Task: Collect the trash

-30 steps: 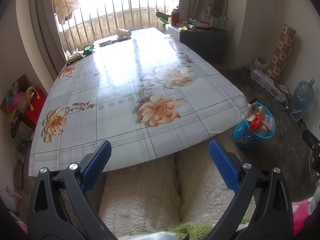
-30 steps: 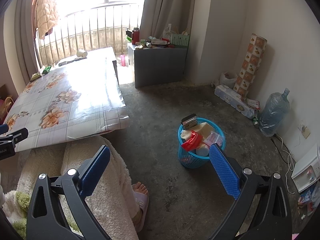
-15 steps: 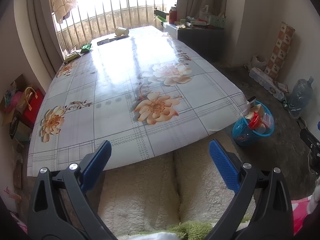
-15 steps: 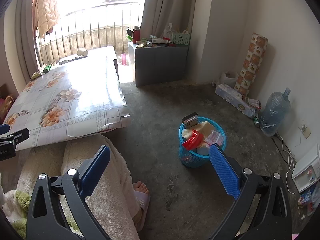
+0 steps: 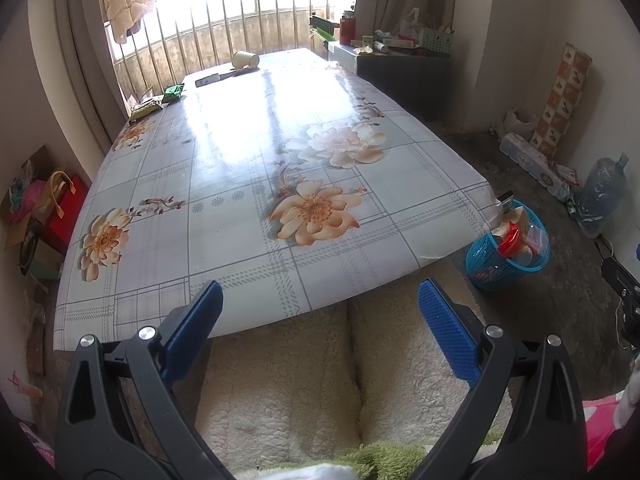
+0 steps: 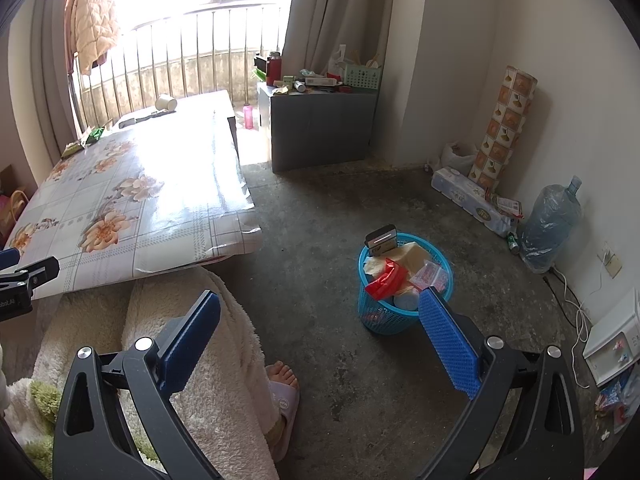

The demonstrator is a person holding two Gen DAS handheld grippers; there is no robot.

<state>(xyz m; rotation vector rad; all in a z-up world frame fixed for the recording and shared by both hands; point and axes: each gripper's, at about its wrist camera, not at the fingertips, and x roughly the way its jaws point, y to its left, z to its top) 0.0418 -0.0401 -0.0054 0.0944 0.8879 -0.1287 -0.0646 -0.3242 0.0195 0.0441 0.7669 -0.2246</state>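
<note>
Trash (image 6: 404, 276) fills blue basket (image 6: 380, 316); each hand-held gripper (image 5: 320, 312) (image 6: 320, 312) spread, empty.

Left gripper (image 5: 320, 312) and right gripper (image 6: 320, 314): each has two black plastic arms with triangular cut-outs and silver screw heads, ending in blue ribbed pads (image 6: 448, 344). Behind the fingers, the person wears cream fleece trousers (image 6: 208, 392), a green fuzzy hem, and a pale pink slipper (image 6: 286, 400) exposing bare toes.
</note>
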